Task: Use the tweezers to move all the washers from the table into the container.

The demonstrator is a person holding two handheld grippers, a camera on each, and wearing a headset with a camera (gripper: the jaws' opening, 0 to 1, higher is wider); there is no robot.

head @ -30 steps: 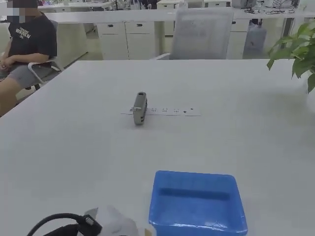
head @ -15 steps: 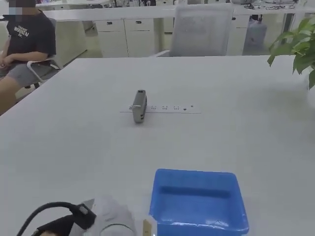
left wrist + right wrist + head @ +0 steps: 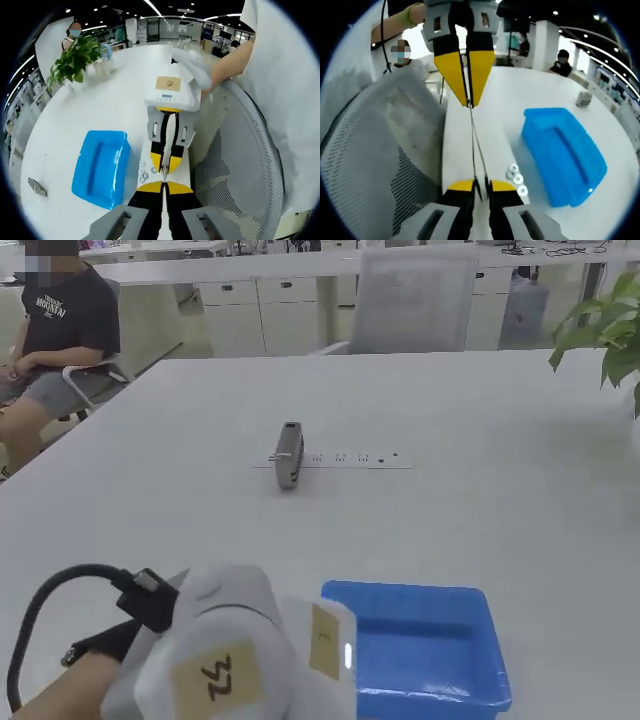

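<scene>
Gripper (image 3: 250, 660) farther into head view; gripper views: tweezers (image 3: 473, 135), washers (image 3: 516, 179) beside container (image 3: 565, 155).

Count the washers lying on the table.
4 washers clustered on the table between the tweezers and the blue container: farthest one, two in the middle, nearest one. Others may be hidden.

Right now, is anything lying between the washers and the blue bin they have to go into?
Nothing visible does. The washers lie in a small cluster on bare table right beside the bin. Only its low wall has to be cleared.
</scene>
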